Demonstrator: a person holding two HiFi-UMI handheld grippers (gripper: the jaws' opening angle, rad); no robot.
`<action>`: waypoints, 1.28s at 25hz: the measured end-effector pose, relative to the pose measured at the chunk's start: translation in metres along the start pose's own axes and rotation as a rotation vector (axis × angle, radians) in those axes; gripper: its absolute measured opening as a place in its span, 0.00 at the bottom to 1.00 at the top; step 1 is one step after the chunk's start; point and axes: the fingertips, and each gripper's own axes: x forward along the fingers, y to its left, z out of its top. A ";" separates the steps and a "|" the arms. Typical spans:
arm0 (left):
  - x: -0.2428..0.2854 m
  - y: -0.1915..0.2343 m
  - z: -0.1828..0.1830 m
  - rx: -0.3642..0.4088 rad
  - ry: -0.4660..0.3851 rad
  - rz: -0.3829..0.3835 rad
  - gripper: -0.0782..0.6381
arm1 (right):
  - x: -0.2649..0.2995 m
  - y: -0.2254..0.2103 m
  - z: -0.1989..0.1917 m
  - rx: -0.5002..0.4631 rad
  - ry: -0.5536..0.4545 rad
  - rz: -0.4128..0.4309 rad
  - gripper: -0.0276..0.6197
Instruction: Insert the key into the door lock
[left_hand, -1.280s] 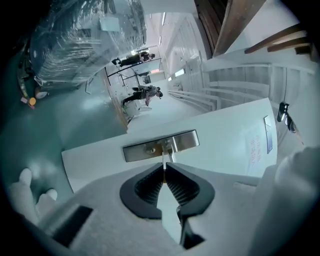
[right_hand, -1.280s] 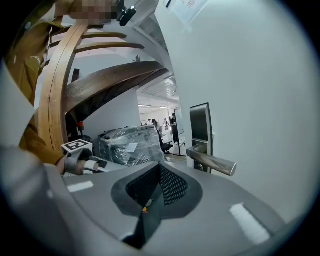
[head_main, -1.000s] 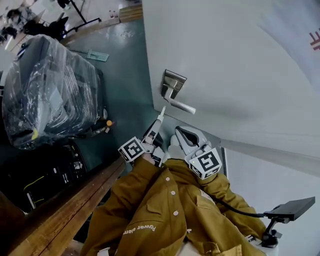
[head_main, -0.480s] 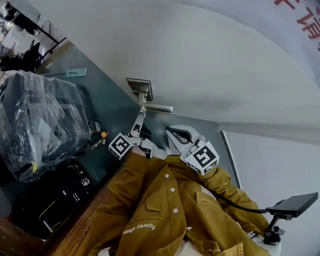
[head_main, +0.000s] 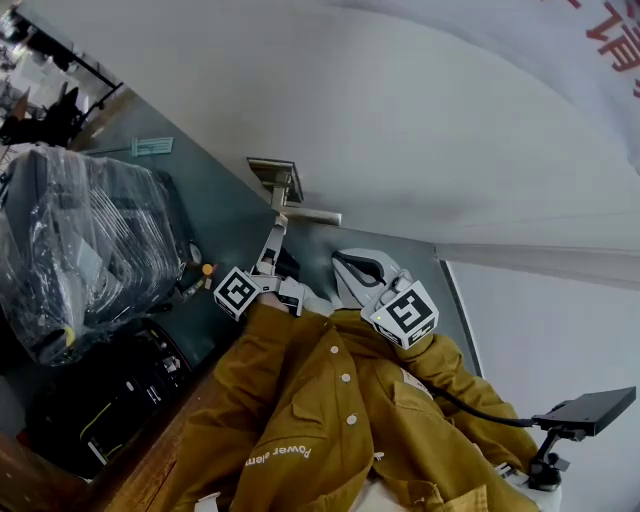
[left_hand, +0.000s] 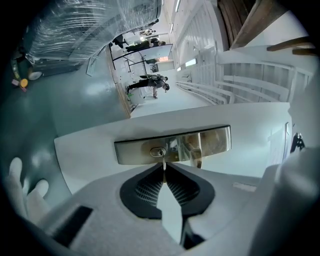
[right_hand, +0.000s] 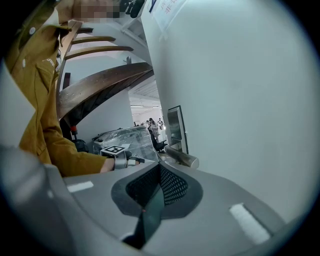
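A thin silver key (left_hand: 164, 169) sticks out between the fingertips of my left gripper (left_hand: 164, 165), which is shut on it. The key's tip sits just below the keyhole (left_hand: 158, 151) in the brushed-metal lock plate (left_hand: 135, 152); whether it touches I cannot tell. The lever handle (left_hand: 196, 150) is on the same plate. In the head view the left gripper (head_main: 274, 230) points up at the lock plate (head_main: 272, 175) on the white door (head_main: 430, 130). My right gripper (head_main: 345, 268) hangs lower right of it, near the door, shut with nothing in it (right_hand: 160, 167).
A plastic-wrapped bulky load (head_main: 80, 250) stands on the green floor (head_main: 215, 210) left of the door. A brown wooden rail (head_main: 60, 470) runs along the lower left. The person's mustard jacket sleeves (head_main: 320, 400) fill the bottom. A small black stand (head_main: 585, 410) sits at lower right.
The left gripper with the key has closed in on the lock plate over the second, and the head view has swung. In the last half second nothing has visibly moved.
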 end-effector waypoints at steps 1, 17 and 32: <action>-0.001 0.001 0.000 -0.003 -0.001 0.001 0.14 | 0.000 0.000 0.000 0.000 -0.002 0.000 0.05; 0.012 0.008 0.014 -0.047 0.025 -0.060 0.15 | -0.010 -0.008 0.003 0.009 -0.001 -0.006 0.05; 0.044 0.012 0.014 -0.030 0.068 -0.171 0.18 | -0.007 0.003 -0.010 0.001 -0.001 0.012 0.05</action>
